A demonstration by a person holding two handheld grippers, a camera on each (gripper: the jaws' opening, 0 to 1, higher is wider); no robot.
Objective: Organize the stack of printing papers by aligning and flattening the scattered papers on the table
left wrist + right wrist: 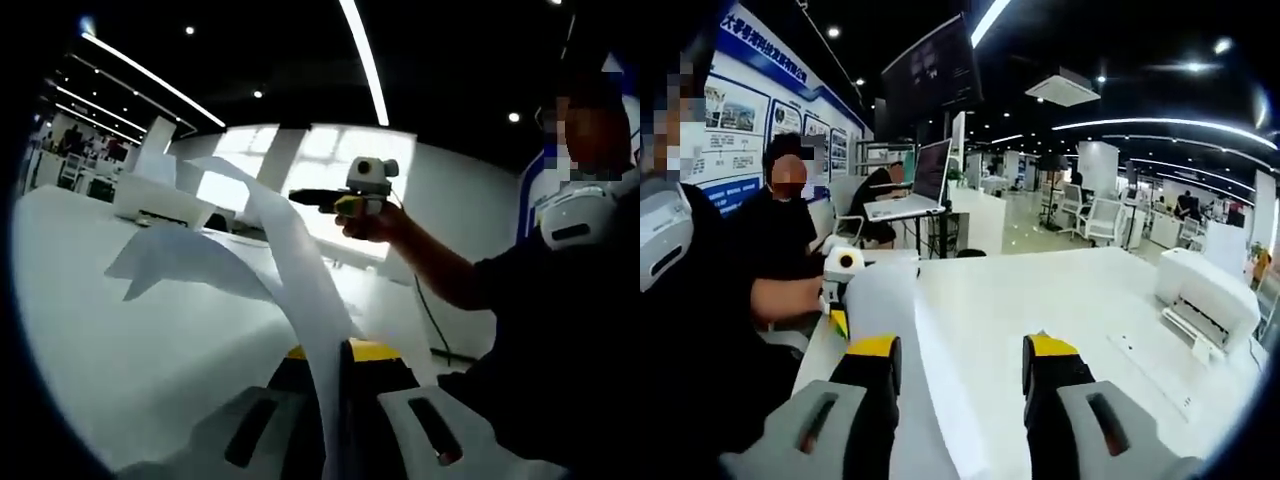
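Observation:
White printing paper rises in a curved strip from between my left gripper's yellow-tipped jaws, which are shut on it. A second flap of paper hangs to the left above the white table. A hand holds my right gripper in the air beyond the sheet's upper part. In the right gripper view, my right gripper stands open above the table, nothing between its jaws. The lifted paper lies by its left jaw, with the left gripper at the sheet's far edge.
A white printer sits on the table's right side, also seen as the printer far back. An open laptop stands on a desk behind. A person in black sits beyond the table's left end.

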